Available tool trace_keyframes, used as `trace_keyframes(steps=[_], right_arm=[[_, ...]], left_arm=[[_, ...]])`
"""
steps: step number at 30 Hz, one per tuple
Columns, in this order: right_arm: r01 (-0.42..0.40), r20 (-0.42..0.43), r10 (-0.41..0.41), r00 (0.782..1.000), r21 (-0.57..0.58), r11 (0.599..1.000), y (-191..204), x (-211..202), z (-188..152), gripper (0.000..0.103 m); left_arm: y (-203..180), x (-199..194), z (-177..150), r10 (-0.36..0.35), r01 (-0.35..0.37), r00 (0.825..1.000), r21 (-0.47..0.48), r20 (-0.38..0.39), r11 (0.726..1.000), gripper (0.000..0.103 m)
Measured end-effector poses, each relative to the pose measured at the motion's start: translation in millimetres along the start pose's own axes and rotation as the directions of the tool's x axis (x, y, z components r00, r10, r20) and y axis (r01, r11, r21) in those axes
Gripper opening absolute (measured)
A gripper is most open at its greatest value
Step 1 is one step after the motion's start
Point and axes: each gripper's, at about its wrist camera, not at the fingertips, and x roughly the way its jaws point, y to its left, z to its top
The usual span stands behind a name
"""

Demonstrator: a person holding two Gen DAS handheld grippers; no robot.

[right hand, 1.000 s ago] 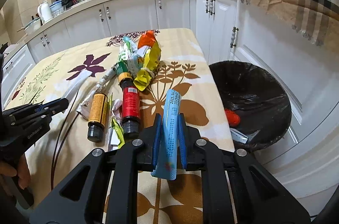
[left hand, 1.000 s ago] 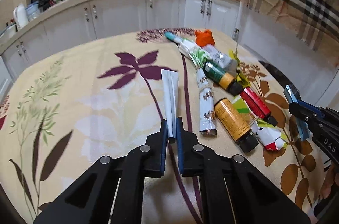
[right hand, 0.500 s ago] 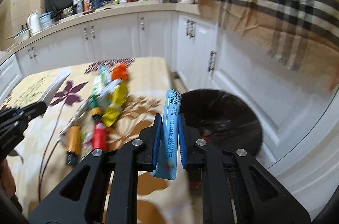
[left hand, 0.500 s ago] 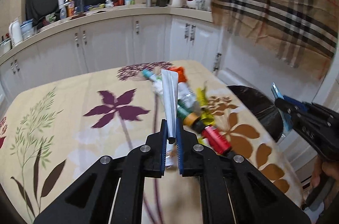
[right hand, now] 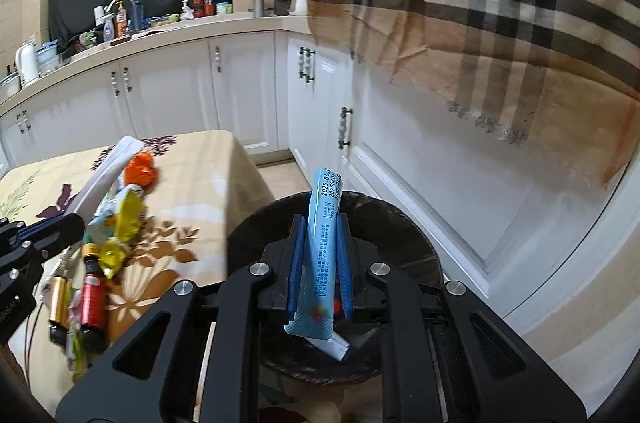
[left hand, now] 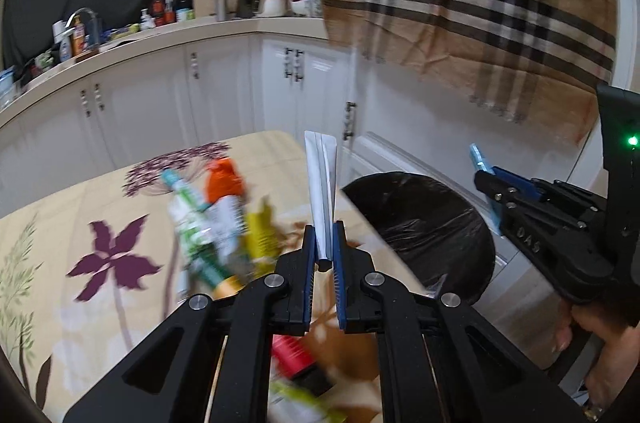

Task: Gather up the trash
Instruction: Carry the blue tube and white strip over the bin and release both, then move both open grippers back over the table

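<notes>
My left gripper (left hand: 323, 243) is shut on a flat white sachet (left hand: 321, 179) that stands up from the jaws, above the table's right edge. My right gripper (right hand: 319, 243) is shut on a long light-blue sachet (right hand: 323, 243) and hangs over the black-lined trash bin (right hand: 400, 235). In the left wrist view the right gripper (left hand: 486, 183) shows at the right beyond the bin (left hand: 432, 223), with a hand under it. A blurred pile of trash (left hand: 224, 215) lies on the flowered tablecloth: tubes, bottles, an orange wrapper, a yellow wrapper (right hand: 128, 215).
The table (right hand: 208, 159) ends just left of the bin. White cabinets (right hand: 248, 91) run along the back and right wall. A plaid cloth (right hand: 500, 3) hangs above the bin. Red and white trash (right hand: 338, 345) lies inside the bin.
Both grippers have swung right and risen a little, from over the table toward the bin. The right one is now over the bin's mouth. Each still grips its sachet.
</notes>
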Motion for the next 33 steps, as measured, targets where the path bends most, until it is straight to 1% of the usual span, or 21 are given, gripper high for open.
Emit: trace_keyframes(steps=[4, 9, 21, 23, 25, 26, 27, 28, 29, 33], right_arm=[[0.012, -0.009, -0.012, 1.000, 0.018, 1.000, -15.0, 14.9, -0.5, 0.015], [0.021, -0.019, -0.020, 1.000, 0.037, 0.999, -28.3, 29.7, -1.4, 0.015], [0.044, -0.048, -0.040, 0.998, 0.068, 0.997, -53.1, 67.6, -4.7, 0.016], [0.049, -0.051, -0.046, 0.998, 0.074, 0.996, -56.1, 72.7, -5.7, 0.017], [0.053, -0.056, -0.049, 0.997, 0.079, 0.995, -58.7, 77.3, -7.0, 0.025], [0.057, -0.056, -0.053, 0.997, 0.082, 0.995, -59.8, 79.3, -7.7, 0.030], [0.060, -0.055, -0.055, 0.997, 0.084, 0.995, -60.8, 80.3, -8.4, 0.031], [0.061, -0.056, -0.056, 0.997, 0.087, 0.994, -61.5, 81.0, -9.0, 0.031], [0.061, -0.057, -0.056, 0.997, 0.088, 0.994, -62.0, 81.3, -9.3, 0.031], [0.064, -0.057, -0.059, 0.997, 0.089, 0.994, -62.3, 79.2, -10.4, 0.031]], left_arm=[[-20.9, 21.5, 8.2, -0.010, 0.010, 1.000, 0.037, -0.007, 0.999, 0.010], [-36.9, 45.4, 16.1, -0.012, 0.013, 1.000, 0.058, -0.020, 0.998, 0.010], [-56.0, 95.4, 28.5, 0.006, 0.001, 0.997, 0.087, -0.082, 0.996, 0.013], [-56.5, 100.5, 28.9, 0.009, -0.001, 0.996, 0.085, -0.091, 0.996, 0.017], [-57.5, 106.7, 30.3, 0.011, -0.002, 0.995, 0.082, -0.103, 0.997, 0.017], [-57.8, 108.1, 30.2, 0.013, -0.004, 0.994, 0.082, -0.107, 0.997, 0.021], [-58.0, 109.7, 29.9, 0.014, -0.004, 0.994, 0.082, -0.113, 0.997, 0.024], [-57.7, 110.2, 29.8, 0.014, -0.005, 0.993, 0.079, -0.114, 0.997, 0.032], [-57.0, 109.6, 29.8, 0.013, -0.005, 0.994, 0.074, -0.111, 0.997, 0.036], [-54.9, 104.3, 30.1, 0.016, -0.009, 0.995, 0.066, -0.102, 0.998, 0.041]])
